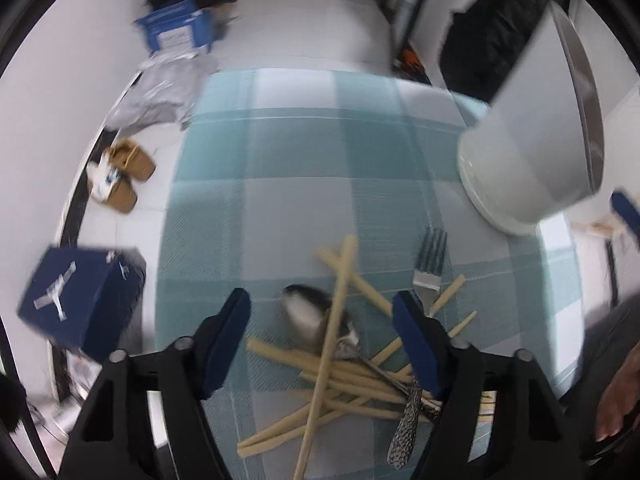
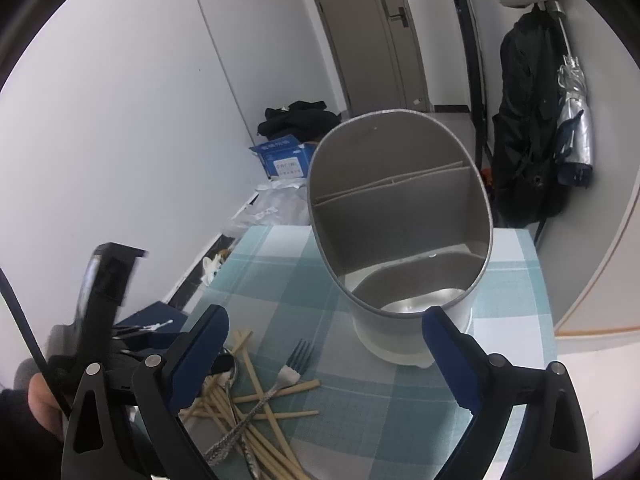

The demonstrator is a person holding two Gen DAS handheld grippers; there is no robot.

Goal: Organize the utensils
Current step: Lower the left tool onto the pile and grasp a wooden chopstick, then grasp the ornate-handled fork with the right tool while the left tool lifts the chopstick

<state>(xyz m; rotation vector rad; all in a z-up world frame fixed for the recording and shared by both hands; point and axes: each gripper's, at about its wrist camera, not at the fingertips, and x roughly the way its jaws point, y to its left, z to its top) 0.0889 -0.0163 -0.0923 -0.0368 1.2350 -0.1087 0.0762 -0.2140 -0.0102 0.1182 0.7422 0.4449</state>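
A pile of bamboo chopsticks (image 1: 340,376), a metal spoon (image 1: 306,312) and a metal fork (image 1: 428,264) lies on the checked teal tablecloth (image 1: 300,160). My left gripper (image 1: 320,304) is open and empty, hovering over the pile with the spoon between its fingers. A white utensil holder (image 2: 400,220) with inner dividers stands on the cloth; it also shows in the left wrist view (image 1: 532,128) at the right. My right gripper (image 2: 324,320) is open and empty, just in front of the holder. The pile shows in the right wrist view (image 2: 256,412) at the lower left.
A blue shoe box (image 1: 80,300) sits left of the table. On the floor are slippers (image 1: 124,176), grey bags (image 1: 160,92) and a blue carton (image 1: 176,28). A black coat and an umbrella (image 2: 572,120) hang at the right. The left gripper's body (image 2: 100,300) is left of the pile.
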